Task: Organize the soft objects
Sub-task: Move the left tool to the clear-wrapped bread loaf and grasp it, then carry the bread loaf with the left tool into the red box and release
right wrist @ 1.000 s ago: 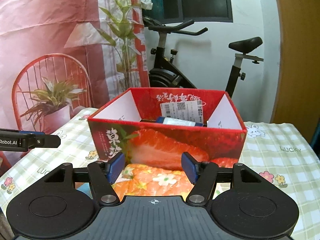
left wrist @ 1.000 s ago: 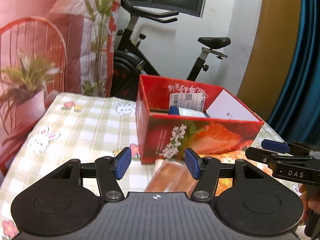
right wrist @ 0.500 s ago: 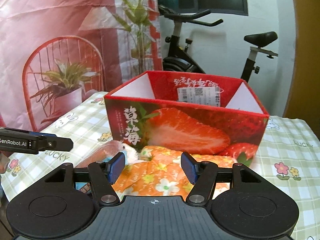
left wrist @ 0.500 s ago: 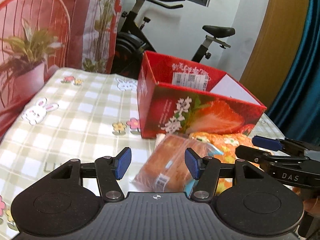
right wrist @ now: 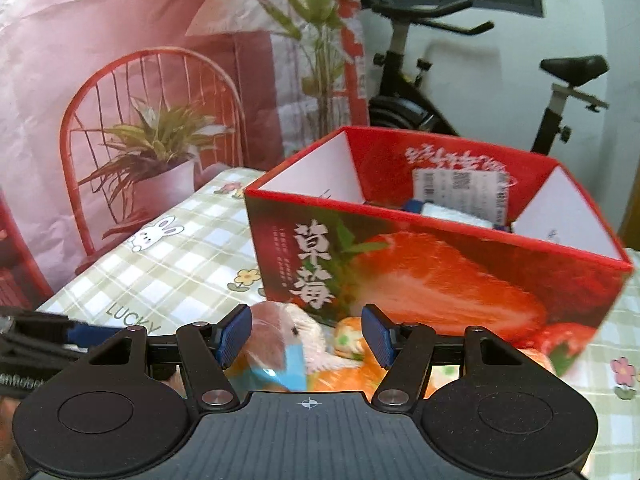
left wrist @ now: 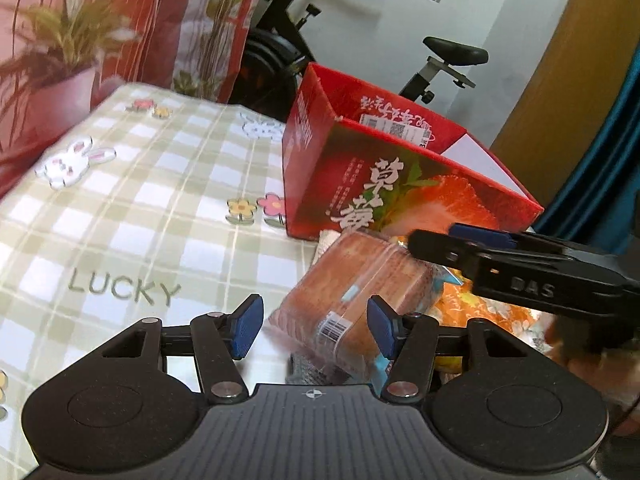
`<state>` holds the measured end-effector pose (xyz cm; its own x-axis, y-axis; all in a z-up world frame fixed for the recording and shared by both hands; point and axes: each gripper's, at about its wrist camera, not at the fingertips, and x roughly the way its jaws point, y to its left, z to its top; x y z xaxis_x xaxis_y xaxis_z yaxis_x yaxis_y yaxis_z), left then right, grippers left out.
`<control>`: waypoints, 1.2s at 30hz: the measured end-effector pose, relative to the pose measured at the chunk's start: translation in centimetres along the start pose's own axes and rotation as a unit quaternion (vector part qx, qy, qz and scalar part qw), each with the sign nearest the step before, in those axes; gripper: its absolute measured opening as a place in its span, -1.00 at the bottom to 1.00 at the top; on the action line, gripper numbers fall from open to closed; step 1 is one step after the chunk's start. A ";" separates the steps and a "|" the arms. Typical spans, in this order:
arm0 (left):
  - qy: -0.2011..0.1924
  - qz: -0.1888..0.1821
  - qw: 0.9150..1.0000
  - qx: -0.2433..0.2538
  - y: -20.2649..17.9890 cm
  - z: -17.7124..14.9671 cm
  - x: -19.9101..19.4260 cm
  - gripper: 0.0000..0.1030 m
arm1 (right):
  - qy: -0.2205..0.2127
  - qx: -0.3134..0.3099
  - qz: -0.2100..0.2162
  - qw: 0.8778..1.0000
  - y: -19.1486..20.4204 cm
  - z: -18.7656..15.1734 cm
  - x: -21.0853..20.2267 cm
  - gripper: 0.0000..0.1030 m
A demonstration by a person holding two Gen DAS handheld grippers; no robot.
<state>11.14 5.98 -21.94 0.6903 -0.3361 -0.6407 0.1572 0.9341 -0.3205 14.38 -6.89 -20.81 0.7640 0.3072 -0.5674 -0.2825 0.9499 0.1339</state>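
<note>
The wrapped bread (left wrist: 352, 304) lies lower centre, before the strawberry box (left wrist: 400, 184). We have lowered the left gripper (left wrist: 314, 328) around it, jaws released; the right gripper (right wrist: 306, 340), unclenched, now frames the plush toy (right wrist: 288, 332). Grasping comes next.

The right gripper (right wrist: 307, 336) hangs with fingers (right wrist: 236, 334) apart above a plush toy (right wrist: 298, 330) lying on orange floral cloth (right wrist: 344, 376), just near of the red strawberry box (right wrist: 420, 276) on the checked bench (right wrist: 172, 264).
</note>
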 end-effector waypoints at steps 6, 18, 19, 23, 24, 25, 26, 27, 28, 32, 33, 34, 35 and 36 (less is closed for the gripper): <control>0.017 -0.022 0.999 -0.023 0.4 -0.3 0.7 0.14 | 0.036 -0.011 0.029 0.999 0.8 -0.6 1.2 0.03; 0.039 -0.065 0.993 -0.089 1.3 -0.9 2.0 0.11 | 0.029 0.052 0.059 0.996 -0.9 -3.9 -1.8 -0.17; 0.039 -0.072 0.992 -0.098 1.4 -0.9 2.3 0.11 | 0.027 0.056 0.059 0.996 -1.0 -4.1 -1.9 -0.17; 0.039 -0.088 0.987 -0.127 1.6 -0.7 3.3 0.11 | 0.024 0.056 0.058 0.996 -1.0 -4.4 -2.0 -0.17; 0.039 -0.093 0.986 -0.134 1.8 -0.6 3.6 0.11 | 0.024 0.054 0.057 0.997 -1.0 -4.4 -2.1 -0.17; 0.040 -0.096 0.985 -0.139 1.9 -0.7 3.7 0.11 | 0.024 0.053 0.057 0.997 -1.0 -4.5 -2.1 -0.17; 0.040 -0.100 0.984 -0.144 2.0 -0.6 3.9 0.11 | 0.024 0.053 0.057 0.997 -1.1 -4.5 -2.2 -0.17; 0.041 -0.103 0.983 -0.149 2.1 -0.7 4.1 0.11 | 0.025 0.054 0.057 0.997 -1.1 -4.5 -2.2 -0.17; 0.041 -0.107 0.982 -0.153 2.2 -0.7 4.3 0.12 | 0.025 0.057 0.057 0.996 -1.1 -4.5 -2.2 -0.17; 0.040 -0.118 0.979 -0.161 2.3 -0.7 4.8 0.12 | 0.027 0.062 0.057 0.996 -1.1 -4.4 -2.2 -0.16; 0.038 -0.119 0.980 -0.158 2.2 -0.6 4.9 0.09 | 0.028 0.062 0.056 0.996 -1.1 -4.4 -2.2 -0.16; 0.035 -0.120 0.981 -0.151 2.0 -0.5 4.7 0.05 | 0.029 0.063 0.056 0.996 -1.1 -4.4 -2.2 -0.16; 0.032 -0.120 0.982 -0.143 1.8 -0.4 4.6 0.03 | 0.030 0.064 0.055 0.996 -1.1 -4.4 -2.3 -0.16; 0.028 -0.121 0.984 -0.131 1.5 -0.2 4.4 0.01 | 0.031 0.066 0.054 0.996 -1.2 -4.3 -2.4 -0.16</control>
<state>14.30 5.83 -25.39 0.6138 -0.5572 -0.5592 0.1190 0.7656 -0.6322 10.40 -9.00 -23.15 0.6951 0.4080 -0.5919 -0.2798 0.9120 0.3000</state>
